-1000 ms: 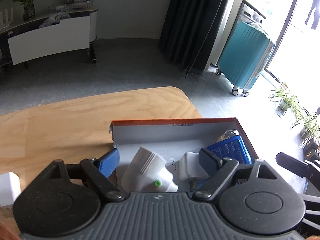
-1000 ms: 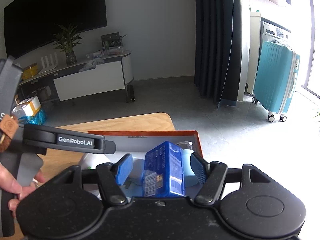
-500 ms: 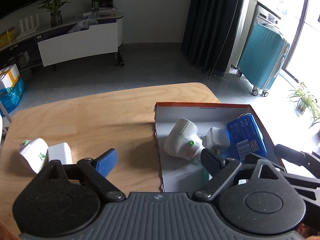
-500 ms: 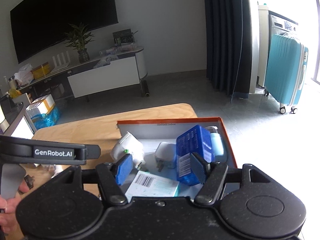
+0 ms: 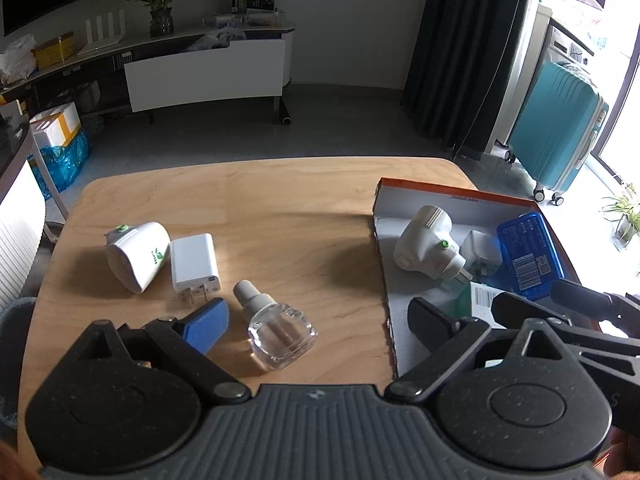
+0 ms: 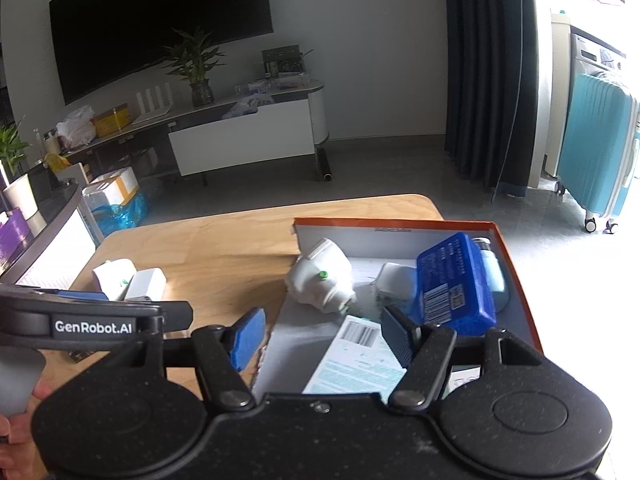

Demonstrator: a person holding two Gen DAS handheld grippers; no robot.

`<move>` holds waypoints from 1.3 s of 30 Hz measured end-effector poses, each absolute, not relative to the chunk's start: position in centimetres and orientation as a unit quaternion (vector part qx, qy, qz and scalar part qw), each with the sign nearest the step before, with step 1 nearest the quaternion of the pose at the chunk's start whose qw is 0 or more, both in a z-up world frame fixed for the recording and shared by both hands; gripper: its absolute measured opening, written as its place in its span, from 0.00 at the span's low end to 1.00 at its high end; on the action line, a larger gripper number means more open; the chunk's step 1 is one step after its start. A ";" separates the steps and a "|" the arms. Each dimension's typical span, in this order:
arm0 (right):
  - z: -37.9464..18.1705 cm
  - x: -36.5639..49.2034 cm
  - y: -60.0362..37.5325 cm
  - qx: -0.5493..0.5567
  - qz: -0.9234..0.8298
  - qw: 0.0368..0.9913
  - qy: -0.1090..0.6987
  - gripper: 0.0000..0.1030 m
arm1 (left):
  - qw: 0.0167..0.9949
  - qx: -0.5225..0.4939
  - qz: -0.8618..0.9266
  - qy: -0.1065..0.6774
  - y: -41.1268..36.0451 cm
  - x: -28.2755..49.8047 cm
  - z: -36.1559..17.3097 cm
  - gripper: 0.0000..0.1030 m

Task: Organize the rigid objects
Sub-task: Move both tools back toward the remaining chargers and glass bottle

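Observation:
An orange-rimmed cardboard box (image 5: 452, 194) (image 6: 400, 222) sits on the right of the wooden table. Inside lie a white plug-in device (image 5: 424, 240) (image 6: 320, 280), a white adapter (image 5: 482, 248), a blue box (image 5: 528, 252) (image 6: 452, 284) and a teal leaflet box (image 6: 360, 356). On the table's left lie a white device with a green logo (image 5: 138, 256), a white charger (image 5: 194, 264) and a clear glass bottle (image 5: 280, 332). My left gripper (image 5: 318, 316) hangs over the bottle, jaws opening, touching nothing. My right gripper (image 6: 322, 336) stands open over the box's near edge, empty.
A light-blue bottle (image 6: 492, 272) lies against the box's right wall. A hand (image 6: 16, 432) holds the left gripper's handle. Bare wood (image 5: 288, 220) stretches between the loose items and the box. Beyond the table stand a TV bench (image 5: 208, 68) and a teal suitcase (image 5: 556, 132).
Both grippers drew back from the box. The left one swung left over the table and its jaws widened. The blue box that stood between my right fingers now lies in the box.

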State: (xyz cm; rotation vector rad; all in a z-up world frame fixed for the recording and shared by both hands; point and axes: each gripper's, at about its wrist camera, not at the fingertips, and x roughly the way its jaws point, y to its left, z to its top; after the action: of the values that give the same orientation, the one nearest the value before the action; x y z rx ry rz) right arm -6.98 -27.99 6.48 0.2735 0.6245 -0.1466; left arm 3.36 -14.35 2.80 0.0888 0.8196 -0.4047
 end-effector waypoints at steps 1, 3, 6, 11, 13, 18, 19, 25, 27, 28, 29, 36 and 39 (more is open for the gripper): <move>6.5 -6.9 -27.7 0.133 -0.068 0.940 0.306 0.75 | 0.897 0.043 -0.193 0.395 -14.1 3.3 2.8 0.96; 6.5 -6.8 -27.1 0.131 -0.061 0.941 0.307 0.75 | 0.899 0.042 -0.187 0.395 -13.2 3.1 2.8 0.96; 6.5 -6.6 -26.1 0.128 -0.052 0.941 0.309 0.75 | 0.900 0.040 -0.179 0.396 -12.1 2.9 2.7 0.96; 6.5 -6.2 -24.4 0.127 -0.034 0.941 0.313 0.75 | 0.903 0.034 -0.162 0.397 -9.9 2.7 3.0 0.96; 6.5 -5.9 -23.7 0.124 -0.027 0.941 0.315 0.75 | 0.904 0.031 -0.159 0.397 -9.1 2.7 3.2 0.96; 6.6 -5.2 -21.9 0.121 -0.012 0.940 0.318 0.75 | 0.906 0.022 -0.142 0.399 -6.9 3.0 3.1 0.96; 6.6 -5.1 -21.5 0.122 -0.009 0.940 0.319 0.75 | 0.906 0.021 -0.141 0.399 -6.5 3.0 3.1 0.96; 6.3 -4.3 -19.1 0.110 0.014 0.937 0.330 0.75 | 0.904 0.012 -0.130 0.408 -4.0 3.1 2.5 0.96; 6.2 -4.1 -18.4 0.106 0.020 0.937 0.332 0.75 | 0.904 0.008 -0.126 0.409 -3.1 3.1 2.3 0.96; 6.2 -4.0 -18.1 0.104 0.022 0.937 0.334 0.75 | 0.903 0.005 -0.127 0.410 -2.7 3.1 2.1 0.96; 6.1 -4.0 -17.9 0.102 0.023 0.937 0.335 0.75 | 0.903 0.000 -0.130 0.409 -2.3 3.2 2.0 0.96; 5.6 -3.9 -16.9 0.099 0.021 0.935 0.340 0.75 | 0.899 0.000 -0.131 0.417 0.3 3.7 0.2 0.96; 5.2 -3.9 -16.7 0.099 0.021 0.934 0.343 0.75 | 0.896 0.024 -0.143 0.420 0.6 4.3 -0.6 0.96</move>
State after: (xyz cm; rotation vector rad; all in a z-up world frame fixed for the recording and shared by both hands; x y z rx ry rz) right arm -3.90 -16.71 5.19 0.2015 0.7015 0.0439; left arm 4.33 0.56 -0.58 0.0508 0.8712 -0.2970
